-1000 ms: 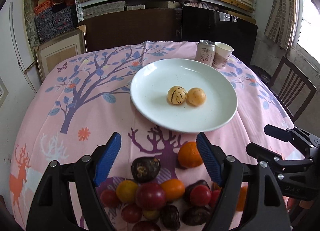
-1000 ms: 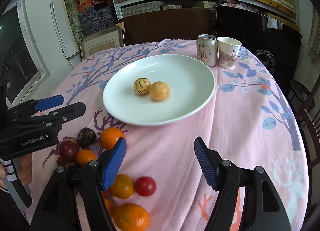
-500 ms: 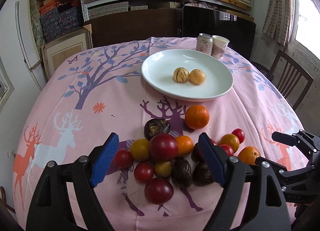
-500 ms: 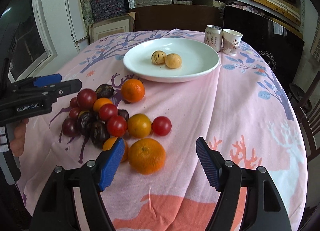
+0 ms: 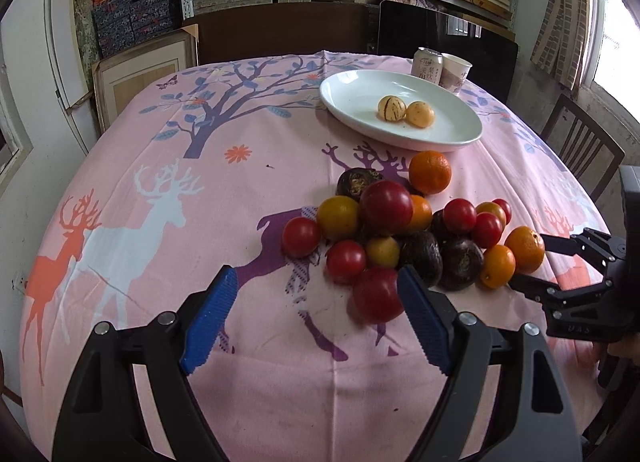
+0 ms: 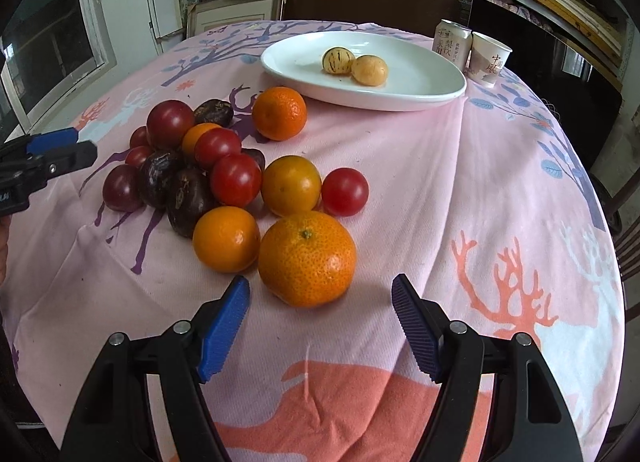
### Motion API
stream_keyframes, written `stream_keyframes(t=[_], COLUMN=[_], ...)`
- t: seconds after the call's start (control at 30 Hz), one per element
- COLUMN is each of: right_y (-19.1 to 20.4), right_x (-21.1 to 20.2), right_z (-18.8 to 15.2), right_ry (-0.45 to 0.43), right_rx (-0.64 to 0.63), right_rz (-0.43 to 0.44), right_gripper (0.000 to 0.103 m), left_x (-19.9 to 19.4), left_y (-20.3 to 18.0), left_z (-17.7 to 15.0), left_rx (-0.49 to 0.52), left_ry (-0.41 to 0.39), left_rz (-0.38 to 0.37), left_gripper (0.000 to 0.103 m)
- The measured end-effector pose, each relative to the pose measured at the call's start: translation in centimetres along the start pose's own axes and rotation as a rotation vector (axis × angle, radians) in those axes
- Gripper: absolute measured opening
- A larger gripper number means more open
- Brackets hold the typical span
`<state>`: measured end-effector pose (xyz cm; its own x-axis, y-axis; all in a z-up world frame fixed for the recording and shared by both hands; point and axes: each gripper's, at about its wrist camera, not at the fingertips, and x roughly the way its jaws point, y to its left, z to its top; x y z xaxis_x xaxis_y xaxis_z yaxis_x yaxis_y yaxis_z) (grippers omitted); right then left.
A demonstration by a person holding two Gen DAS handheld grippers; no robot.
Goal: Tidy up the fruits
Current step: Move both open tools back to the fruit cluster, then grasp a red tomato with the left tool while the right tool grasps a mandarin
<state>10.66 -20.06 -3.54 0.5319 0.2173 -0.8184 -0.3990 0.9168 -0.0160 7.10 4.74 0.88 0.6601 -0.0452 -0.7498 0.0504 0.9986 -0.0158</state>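
A heap of loose fruit lies on the pink tablecloth: red tomatoes [image 5: 386,206], dark passion fruits [image 5: 421,257], yellow-orange fruits and oranges [image 5: 430,172]. A white plate [image 5: 452,130] behind it holds two pale yellow fruits [image 5: 420,114]. My left gripper [image 5: 320,316] is open and empty, just in front of the heap; a red tomato [image 5: 376,294] sits by its right finger. My right gripper [image 6: 320,322] is open and empty, right in front of a large orange [image 6: 307,258]. The plate [image 6: 420,90] also shows in the right wrist view.
A drink can [image 5: 428,62] and a paper cup [image 5: 456,71] stand behind the plate. A wooden chair [image 5: 580,142] stands at the table's right. Shelves with boxes line the back wall. The cloth hangs over the round table's edges.
Both grippers have pulled back from the plate toward the near side of the table; the fruit heap now lies ahead of them. Both stayed open.
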Motion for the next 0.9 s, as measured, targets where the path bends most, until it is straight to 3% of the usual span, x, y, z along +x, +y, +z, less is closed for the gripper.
stream_keyframes(t=[0.1, 0.17, 0.2, 0.57, 0.6, 0.67, 0.73, 0.9], right_y=[0.0, -0.1, -0.2, -1.9, -2.2, -2.5, -2.7, -2.6], right_x=[0.8, 1.0, 0.9, -0.7, -0.8, -0.8, -0.9, -1.2], right_z=[0.8, 1.0, 1.1, -0.2, -0.4, -0.7, -1.0, -1.1], right_ry=[0.002, -0.007, -0.017, -0.041, -0.042, -0.038, -0.041, -0.052], right_rx=[0.008, 0.018, 0.024, 0.093, 0.101, 0.112, 0.120, 0.113], right_rz=[0.002, 0.017, 0.039, 0.044, 0.043, 0.044, 0.047, 0.063], right_gripper=[0.072, 0.051, 0.047, 0.047, 0.047, 0.047, 0.047, 0.047], left_x=[-0.1, 0.1, 0.3, 3.0, 3.2, 3.7, 4.4, 4.5], left_y=[0.2, 0.0, -0.2, -3.1, -3.2, -3.5, -3.6, -3.9], left_z=[-0.8, -1.1, -1.2, -1.2, -1.2, -1.1, -1.1, -1.1], left_rx=[0.014, 0.034, 0.042, 0.093, 0.094, 0.102, 0.103, 0.105], left_ry=[0.018, 0.030, 0.037, 0.099, 0.100, 0.120, 0.146, 0.138], left_rz=[-0.008, -0.007, -0.007, -0.044, -0.043, -0.060, -0.079, -0.084], left_gripper=[0.081, 0.081, 0.081, 0.080, 0.078, 0.058, 0.045, 0.037])
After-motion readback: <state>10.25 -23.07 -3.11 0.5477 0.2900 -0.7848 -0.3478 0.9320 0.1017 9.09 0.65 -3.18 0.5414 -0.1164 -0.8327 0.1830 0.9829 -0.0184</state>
